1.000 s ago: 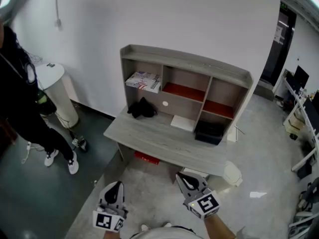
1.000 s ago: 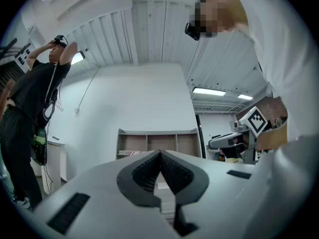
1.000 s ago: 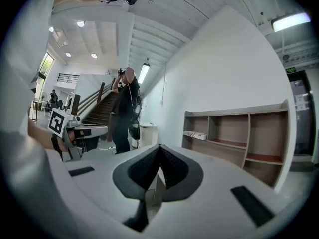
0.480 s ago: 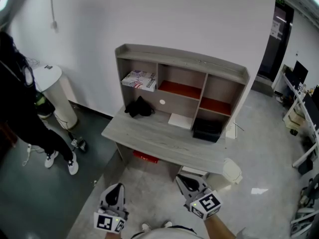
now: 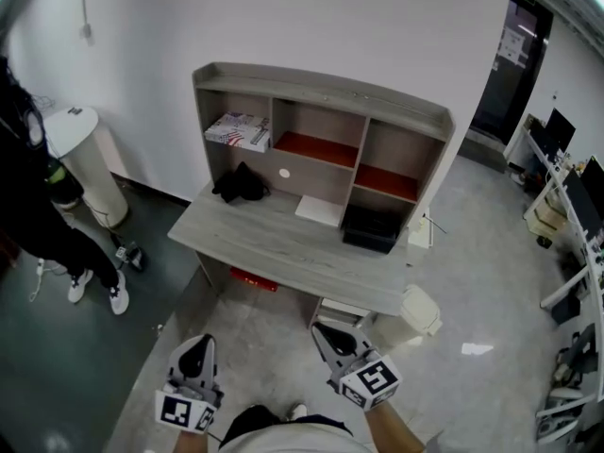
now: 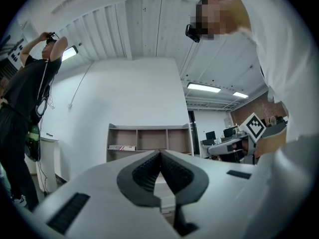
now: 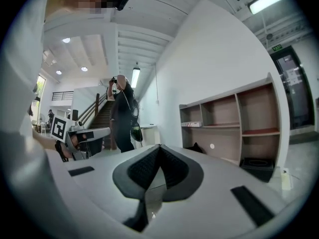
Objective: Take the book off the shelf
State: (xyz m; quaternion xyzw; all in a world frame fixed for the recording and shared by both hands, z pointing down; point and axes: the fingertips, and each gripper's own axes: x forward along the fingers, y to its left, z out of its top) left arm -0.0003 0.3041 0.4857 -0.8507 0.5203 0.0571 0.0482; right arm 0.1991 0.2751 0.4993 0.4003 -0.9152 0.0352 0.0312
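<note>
Book: one, patterned cover in red, white and blue, lying flat on the upper shelf in the leftmost compartment of the shelf unit, which stands along the back of the bench. It is alone in that compartment and near the open front, a position that likely leaves room for a claw to come in from the front. Below it on the bench, in order: a dark crumpled bundle, a white sheet, and a black box under the rightmost compartment. None of them touches the book. Left claw: jaws closed together, nothing between them, held low and well short of the bench. Right claw: likewise fully closed and empty, just as far back. Both aim toward the shelf unit, which reads as an approach with no reach begun and the book untouched. Orientation of the book: cover up, long axis running side to side across its compartment, roughly parallel to the shelf front, one long edge facing outward. Which edge is the spine cannot be made out.
</note>
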